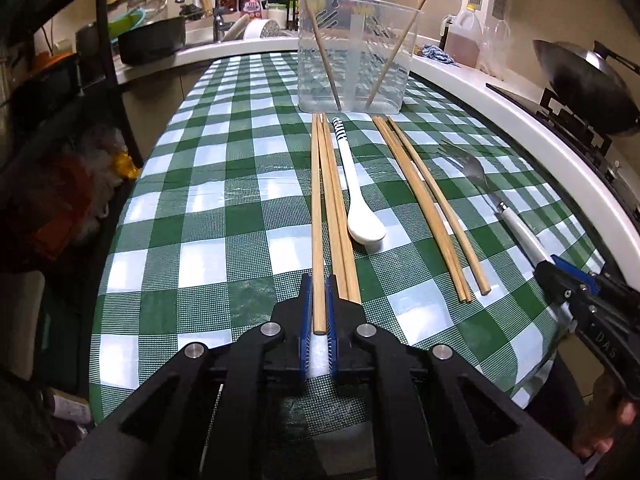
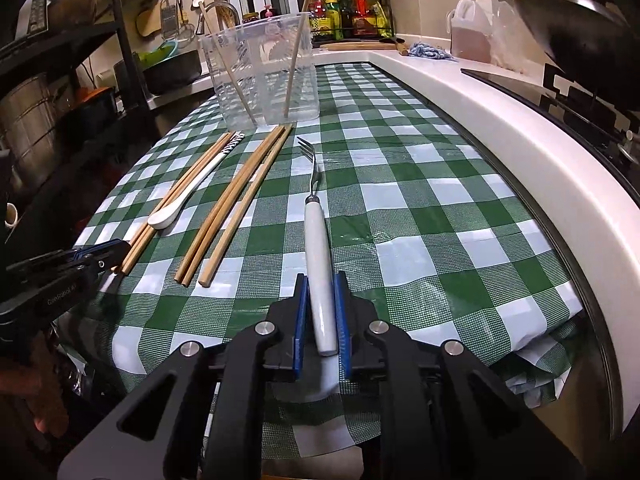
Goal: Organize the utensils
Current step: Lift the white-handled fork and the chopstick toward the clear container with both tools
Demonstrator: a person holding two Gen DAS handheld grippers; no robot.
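On the green checked tablecloth (image 1: 208,216) lie several wooden chopsticks, a white spoon (image 1: 358,200) with a striped handle, and a fork (image 2: 318,240) with a white handle. A clear plastic container (image 1: 354,52) at the far end holds two chopsticks. My left gripper (image 1: 319,304) is shut on the near end of one chopstick (image 1: 318,220) of the left group. My right gripper (image 2: 322,304) has its blue pads on both sides of the fork handle, shut on it. The right gripper also shows in the left wrist view (image 1: 576,284).
A second group of chopsticks (image 1: 424,208) lies between spoon and fork. A white counter edge (image 2: 500,148) runs along the right with a wok (image 1: 584,80) on a stove. A sink, pots and spice rack (image 2: 348,8) stand behind the container. Dark shelving (image 2: 48,80) is at left.
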